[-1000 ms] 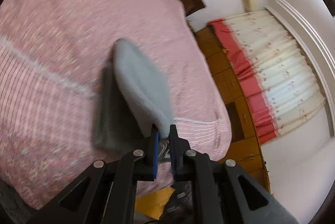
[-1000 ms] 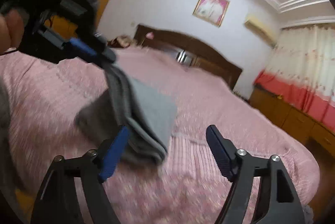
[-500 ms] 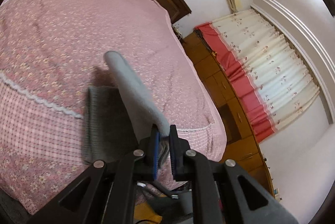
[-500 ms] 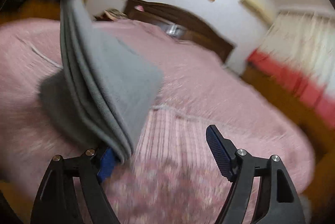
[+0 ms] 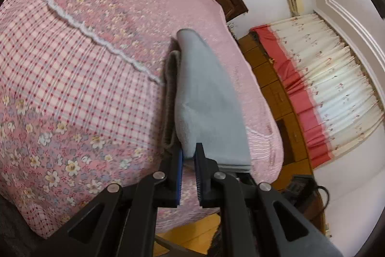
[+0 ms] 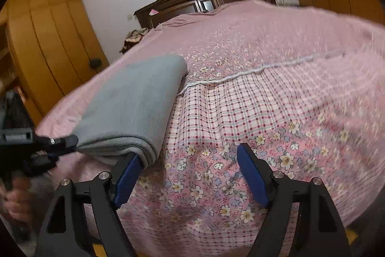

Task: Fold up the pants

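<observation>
Lowered since the earlier frame, the folded grey pants (image 6: 134,103) now lie almost flat on the pink bed (image 6: 264,100) near its edge, no longer hanging upright in the air. Their near corner is pinched between the closed fingers of the left gripper (image 5: 189,158), which reaches in low from the bed's edge, tilted downward; the person's hand (image 6: 14,194) behind it shows at the left of the right wrist view. The bundle looks folded several times over, so the job seems nearly finished, with only setting down and release left.

The risk, as I judge it, is the stack of layers springing open or sliding when the pinch lets go, since the thick fold edge at the near side is loose and sits close to the mattress edge; a sideways drag on withdrawal would skew it.

Just beside that fold edge, the right gripper (image 6: 190,170) stands wide open and holds nothing, pointing down over the floral spread, its left finger (image 6: 126,175) close against the cloth.
</observation>
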